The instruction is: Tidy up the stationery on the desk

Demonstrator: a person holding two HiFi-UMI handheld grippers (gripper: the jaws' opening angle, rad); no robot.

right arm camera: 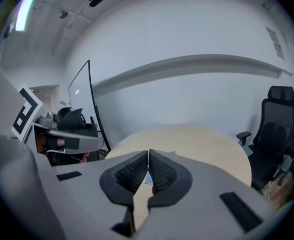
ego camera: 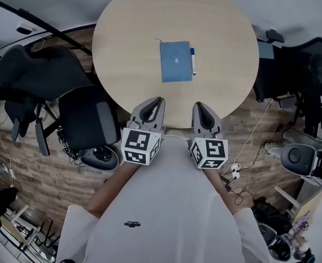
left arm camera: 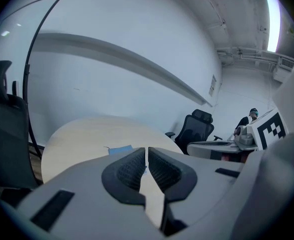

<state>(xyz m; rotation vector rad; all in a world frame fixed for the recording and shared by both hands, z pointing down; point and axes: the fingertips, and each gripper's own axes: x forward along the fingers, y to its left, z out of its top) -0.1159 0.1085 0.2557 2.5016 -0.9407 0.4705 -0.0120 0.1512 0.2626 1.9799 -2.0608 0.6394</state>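
On the table (ego camera: 221, 21): a blue notebook (ego camera: 175, 61) lies flat near the middle. A pen (ego camera: 193, 61) runs along its right edge, touching it or just beside it; I cannot tell which.
Left hand-held gripper (ego camera: 158, 101): jaws pressed together with nothing between them, held over the table's near edge.
Right hand-held gripper (ego camera: 198, 106): also closed and empty, beside the left one and well apart from the notebook.
Task state: the stationery looks gathered and squared, so the task is probably finished or nearly so.
Risk, pen: a nudge from a closed jaw tip could roll it away and undo the arrangement.
Risk, notebook: it is thin and flat, so a grab from above would likely skid it askew rather than lift it.
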